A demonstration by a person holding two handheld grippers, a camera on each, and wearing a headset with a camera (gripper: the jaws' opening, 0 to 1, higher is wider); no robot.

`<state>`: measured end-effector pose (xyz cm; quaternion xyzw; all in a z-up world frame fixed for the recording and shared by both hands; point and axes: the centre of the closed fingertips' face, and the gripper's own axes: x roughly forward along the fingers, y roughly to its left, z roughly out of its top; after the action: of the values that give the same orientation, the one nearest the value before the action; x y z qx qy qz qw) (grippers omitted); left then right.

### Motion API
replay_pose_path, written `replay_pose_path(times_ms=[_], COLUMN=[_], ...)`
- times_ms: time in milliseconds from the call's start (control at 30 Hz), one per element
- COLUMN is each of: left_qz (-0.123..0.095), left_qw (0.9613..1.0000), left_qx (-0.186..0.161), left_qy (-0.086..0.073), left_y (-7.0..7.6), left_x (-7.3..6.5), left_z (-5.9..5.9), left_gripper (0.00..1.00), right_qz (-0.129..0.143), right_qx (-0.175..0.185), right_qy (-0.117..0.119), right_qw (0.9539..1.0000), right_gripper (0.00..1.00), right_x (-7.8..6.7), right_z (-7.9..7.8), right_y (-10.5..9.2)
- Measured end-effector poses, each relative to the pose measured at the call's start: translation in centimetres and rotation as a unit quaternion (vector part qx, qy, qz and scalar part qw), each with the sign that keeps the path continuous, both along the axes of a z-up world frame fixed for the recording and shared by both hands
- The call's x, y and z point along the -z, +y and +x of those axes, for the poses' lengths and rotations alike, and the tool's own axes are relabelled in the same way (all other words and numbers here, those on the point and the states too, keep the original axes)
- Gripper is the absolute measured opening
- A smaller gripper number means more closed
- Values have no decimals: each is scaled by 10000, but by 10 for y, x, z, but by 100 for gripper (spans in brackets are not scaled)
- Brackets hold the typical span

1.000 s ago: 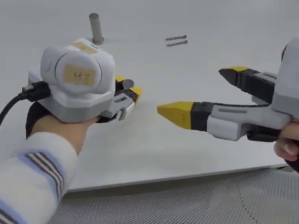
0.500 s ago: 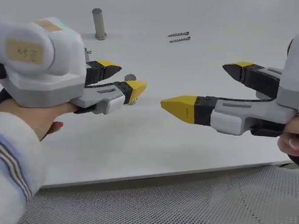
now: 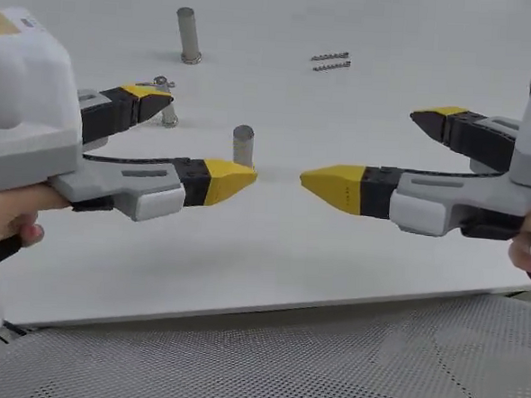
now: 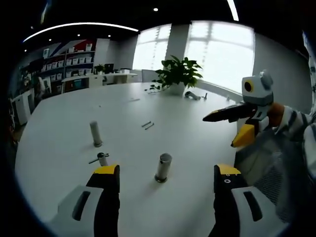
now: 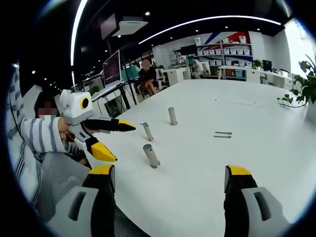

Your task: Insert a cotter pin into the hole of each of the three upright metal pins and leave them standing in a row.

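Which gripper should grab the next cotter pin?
The right gripper, probably: open, empty, and the loose cotter pins lie on its side. The left gripper, open, has the nearest bare pin ahead of its jaws; it could steady that.

**Three moving cameras around one white bench top (image 3: 271, 253)**
The bench is viewed closely from above its near edge, forward and down, in the head view. The two gripper views are taken low over the bench and are faced oppositely, the left toward bright windows (image 4: 222, 54) and the right toward a wall of shelves (image 5: 232, 49). The short grey upright metal pin (image 3: 243, 145) nearest the near edge and the two thin loose cotter pins (image 3: 332, 61) are shared by all three views. The yellow-tipped right gripper (image 4: 218, 132) is caught in the left gripper view, and the yellow-tipped left gripper (image 5: 125, 143) in the right.
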<state>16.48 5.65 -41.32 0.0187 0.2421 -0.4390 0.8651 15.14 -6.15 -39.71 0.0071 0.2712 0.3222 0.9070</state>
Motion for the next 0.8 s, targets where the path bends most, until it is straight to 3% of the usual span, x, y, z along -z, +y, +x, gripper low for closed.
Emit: replay_pose_path(times_ms=[233, 400, 533, 633, 700, 800], left_qz=[-109, -140, -198, -197, -203, -173], left_qw=[9998, 9997, 9996, 9995, 9995, 9996], left_qx=[10, -84, -115, -131, -144, -141], left_qy=[173, 154, 156, 195, 210, 182], left_y=[1, 5, 7, 7, 8, 7], left_x=[5, 4, 2, 2, 2, -2], left_z=[-12, -14, -16, -18, -19, -24], left_gripper=[95, 99, 99, 99, 99, 99], right_qz=[-116, -317, -631, -930, -990, -1399], right_qx=[21, 5, -196, -420, -540, -873], right_qy=[15, -8, -46, -256, -245, -384], right_qw=[9999, 9995, 9978, 9944, 9933, 9856], right_gripper=[89, 87, 83, 75, 66, 58], right_x=[1, 1, -1, -7, -9, -13], right_z=[2, 8, 16, 30, 36, 53], right_y=[-9, -18, -28, -37, -41, -50])
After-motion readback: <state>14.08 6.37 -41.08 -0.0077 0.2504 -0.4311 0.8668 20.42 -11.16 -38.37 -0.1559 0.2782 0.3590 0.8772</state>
